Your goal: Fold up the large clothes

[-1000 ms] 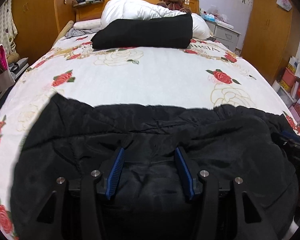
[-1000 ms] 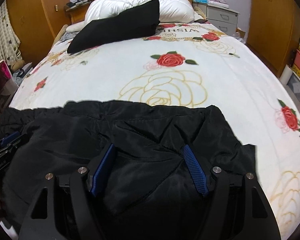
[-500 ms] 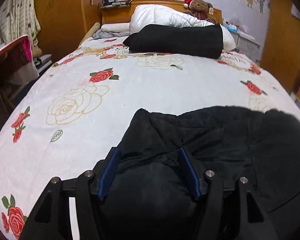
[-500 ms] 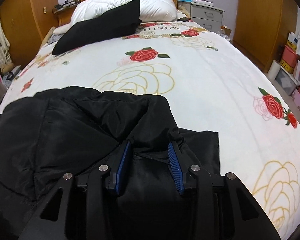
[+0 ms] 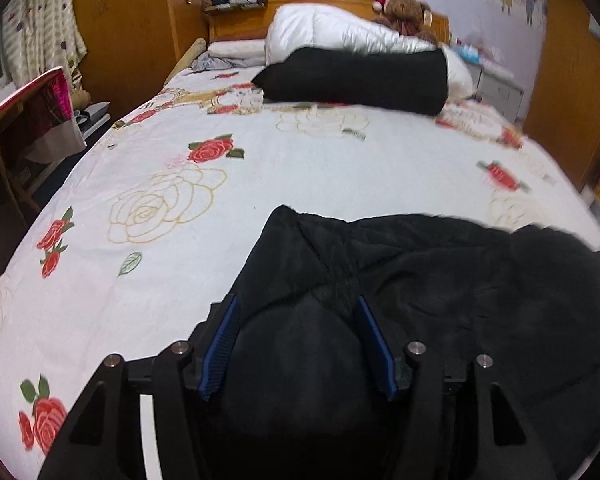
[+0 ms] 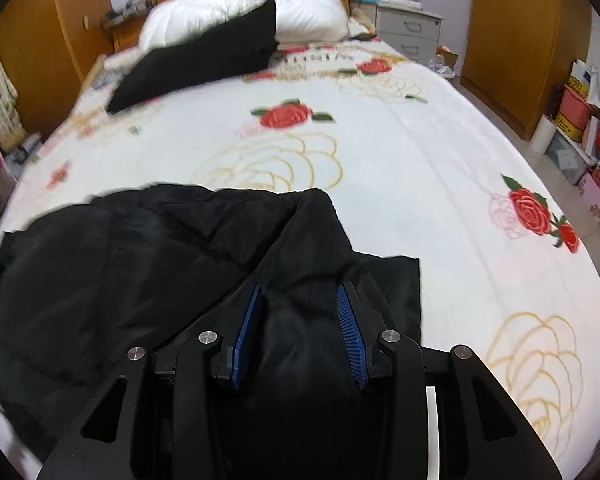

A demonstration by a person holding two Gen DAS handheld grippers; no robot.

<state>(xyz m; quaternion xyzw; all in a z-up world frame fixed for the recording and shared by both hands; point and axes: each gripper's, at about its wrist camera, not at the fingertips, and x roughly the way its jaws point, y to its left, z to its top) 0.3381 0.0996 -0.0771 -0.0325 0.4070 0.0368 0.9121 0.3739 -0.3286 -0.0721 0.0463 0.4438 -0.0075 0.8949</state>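
A wide bed covered with a white sheet printed with red and gold roses (image 5: 284, 184) stretches away ahead of both claws; it serves as the flat working surface for the fold. Far ahead of the claws, by the wooden headboard, a long black folded bundle (image 5: 356, 80) leans on a puffy white quilt (image 5: 332, 32), likely set there to keep it out of the work area.

The task's thing, a large black padded garment of slightly shiny fabric (image 5: 460, 280), lies bunched at the near end of the bed, directly under and between the two claws. Seen from the left claw it spreads off to the right; seen from the right claw (image 6: 296, 320) the same garment (image 6: 140, 260) spreads off to the left, so each claw has one side of it, probably to bring the sides toward the middle.

The left claw (image 5: 296, 344) has a thick hump of the black fabric filling the space between its blue ribbed pads (image 5: 220, 348); its jaws are closing, and the pads already appear to press on the cloth. The right claw's blue pads (image 6: 350, 330) stand narrower and are clamped on a gathered ridge of the garment. A flat corner of the cloth lies just right of that claw on the sheet.
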